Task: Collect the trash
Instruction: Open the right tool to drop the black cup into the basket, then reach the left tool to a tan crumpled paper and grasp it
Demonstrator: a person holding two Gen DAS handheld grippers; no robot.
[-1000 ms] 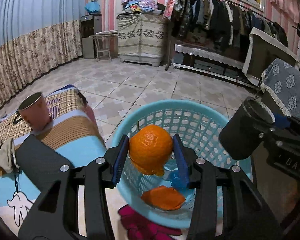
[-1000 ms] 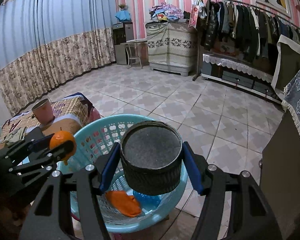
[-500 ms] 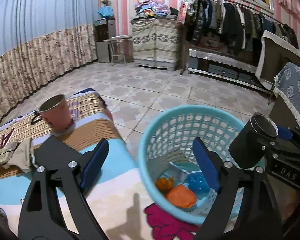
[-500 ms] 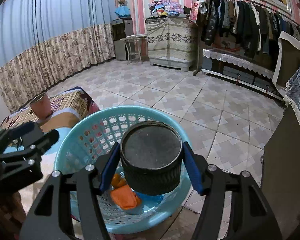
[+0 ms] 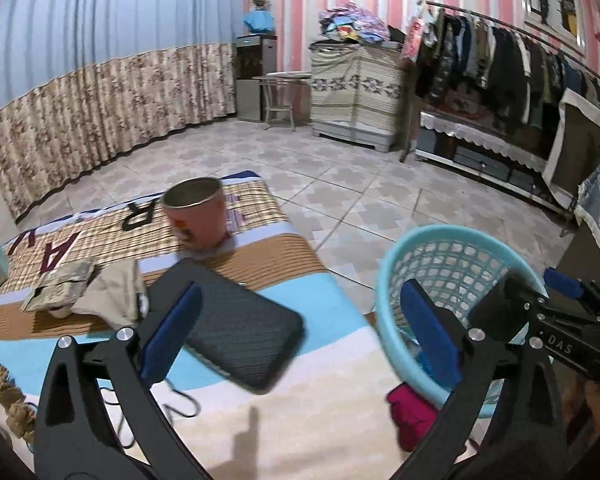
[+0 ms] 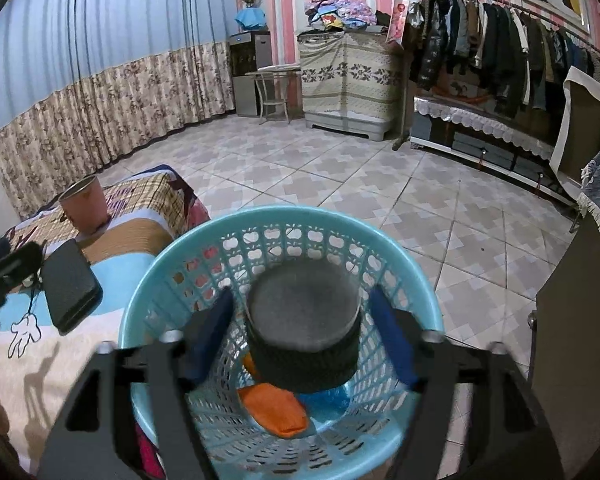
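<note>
Since a second ago: orange dropped; left gripper [image 5: 296, 336] swung aside over the mattress [image 5: 324, 392], jaws wide, empty. Right gripper [image 6: 300, 344] jaws now spread beside the black cylinder [image 6: 303, 332], over the blue basket [image 6: 204, 240]. Binned: orange peel [image 6: 276, 410]. Remaining, mattress far edge: pink cup [image 5: 196, 216], crumpled paper [image 5: 60, 284].

Left gripper [image 5: 298, 334]: black frame, blue finger pads, silver screws. Right gripper [image 6: 302, 334]: identical build, white "DAS" lettering.
</note>
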